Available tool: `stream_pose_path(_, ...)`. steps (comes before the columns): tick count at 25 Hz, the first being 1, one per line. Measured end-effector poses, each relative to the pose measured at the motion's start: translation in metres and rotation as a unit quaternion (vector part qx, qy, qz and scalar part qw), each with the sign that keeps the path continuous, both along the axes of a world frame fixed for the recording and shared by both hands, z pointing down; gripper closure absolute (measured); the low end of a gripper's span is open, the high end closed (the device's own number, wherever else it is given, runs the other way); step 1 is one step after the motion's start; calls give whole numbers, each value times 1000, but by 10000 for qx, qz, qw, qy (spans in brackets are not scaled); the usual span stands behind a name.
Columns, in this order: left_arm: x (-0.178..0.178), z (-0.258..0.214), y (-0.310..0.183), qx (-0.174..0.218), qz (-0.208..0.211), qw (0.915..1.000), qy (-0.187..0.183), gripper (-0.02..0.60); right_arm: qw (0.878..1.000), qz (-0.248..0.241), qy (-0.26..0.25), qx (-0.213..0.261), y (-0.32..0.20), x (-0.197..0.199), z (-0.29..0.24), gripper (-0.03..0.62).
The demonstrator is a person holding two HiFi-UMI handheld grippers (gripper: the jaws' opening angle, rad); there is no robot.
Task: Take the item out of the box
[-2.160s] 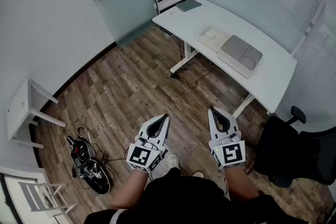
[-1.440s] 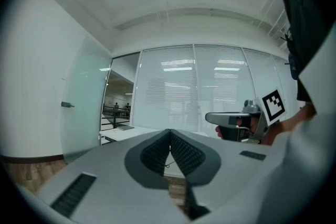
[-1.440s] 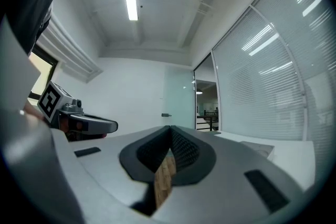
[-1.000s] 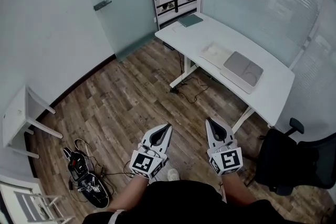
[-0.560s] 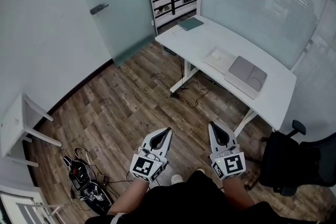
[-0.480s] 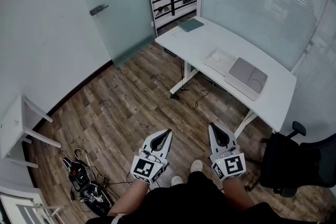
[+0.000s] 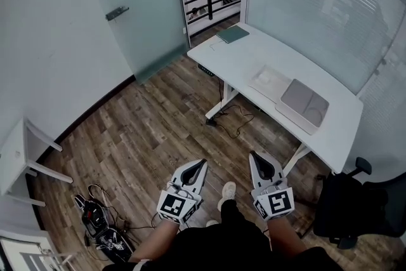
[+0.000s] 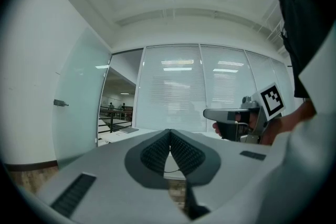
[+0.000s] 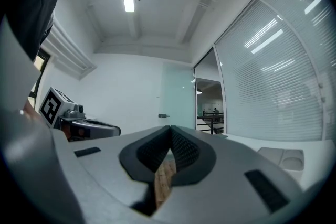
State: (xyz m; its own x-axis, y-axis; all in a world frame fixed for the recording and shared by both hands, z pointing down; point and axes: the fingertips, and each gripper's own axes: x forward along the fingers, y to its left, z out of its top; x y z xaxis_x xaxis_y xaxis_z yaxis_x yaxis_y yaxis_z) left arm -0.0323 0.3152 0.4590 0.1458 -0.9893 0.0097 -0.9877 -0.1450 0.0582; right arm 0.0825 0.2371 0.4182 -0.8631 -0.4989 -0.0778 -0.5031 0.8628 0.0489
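Carrying the left gripper (image 7: 202, 163) and the right gripper (image 7: 252, 155) level and side by side above the wood floor (image 7: 146, 130), each with jaws pressed fully together and nothing caught between the pads. Looking for the box (image 7: 305, 103): lies flat on the white desk (image 7: 254, 51), well ahead of both pairs of jaws and off to their right, closer to the right gripper's line than to the left's; shows low and right of the shut jaws in the right gripper view. Appears shallow and wide, grey on top with a round mark, set edge to edge with a pale flat piece (image 7: 269, 81) on its left as seen from the jaws; cannot tell whether that is a lid, a tray or a second box. Cannot see the item itself from here. Judging by looks, probably light card or moulded board: stiff along the edges, apt to slide on the smooth desktop and to dent under a hard pinch. Best taken at a rim or corner with one pair of jaws while pinning a wall of the box with the other, then lifting the item by a firm edge rather than a flat face. Well out of reach of either gripper as things stand.
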Motion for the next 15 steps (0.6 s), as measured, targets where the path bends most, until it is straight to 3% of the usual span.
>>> stream_pose_path(8,-20,5,-76,-124,100,9999,10,571,9994,5,10,-346,-81,-24,12,588)
stream_pose_path(15,-54,11,-134,-290,-121,9995,6,571,9982,-381,46,-460,-132,-69,15,588)
